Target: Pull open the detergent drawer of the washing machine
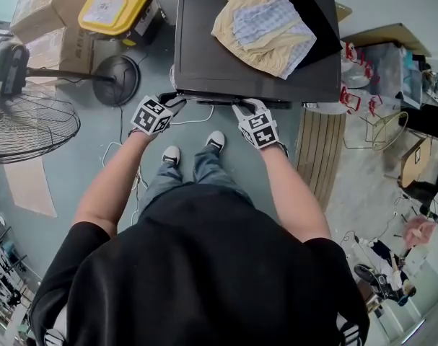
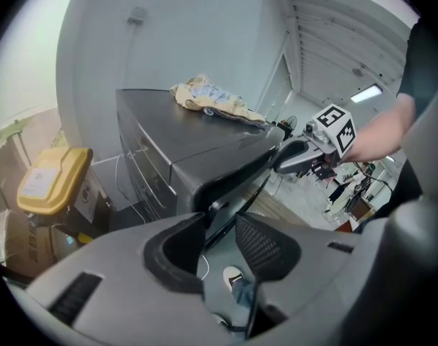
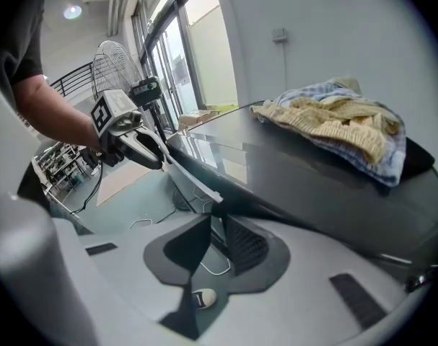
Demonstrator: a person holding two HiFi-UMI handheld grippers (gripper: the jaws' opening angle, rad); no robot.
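Left claw [image 1: 174,101] and right claw [image 1: 245,109] are both sitting at the near top edge of the washing machine [image 1: 204,42] in the head view. They are spaced well apart along a thin dark front lip [image 1: 208,100] that is jutting just proud of the cabinet. A heap of clothes [image 1: 265,24] is lying on the top behind. That lip is judged to be the edge of the detergent drawer. No open cavity is showing, so the drawer is reading as not yet drawn out.

Left gripper view: the left claw [image 2: 220,218] is standing with its jaws apart. The lip [image 2: 229,179] is running between them, but the pads are not seen pressing on it, so this claw is gripping nothing.

Right gripper view: the right claw [image 3: 217,225] is showing only a narrow gap. The lip [image 3: 197,181] is entering it and both pads are appearing to bear on it, so this claw is holding the lip.

Step in hand, as judged: securing the grip ahead of the pull. The next move is calling for a straight draw toward the person, level with the machine's top, since a slanted pull is risking the pads slipping off so thin an edge
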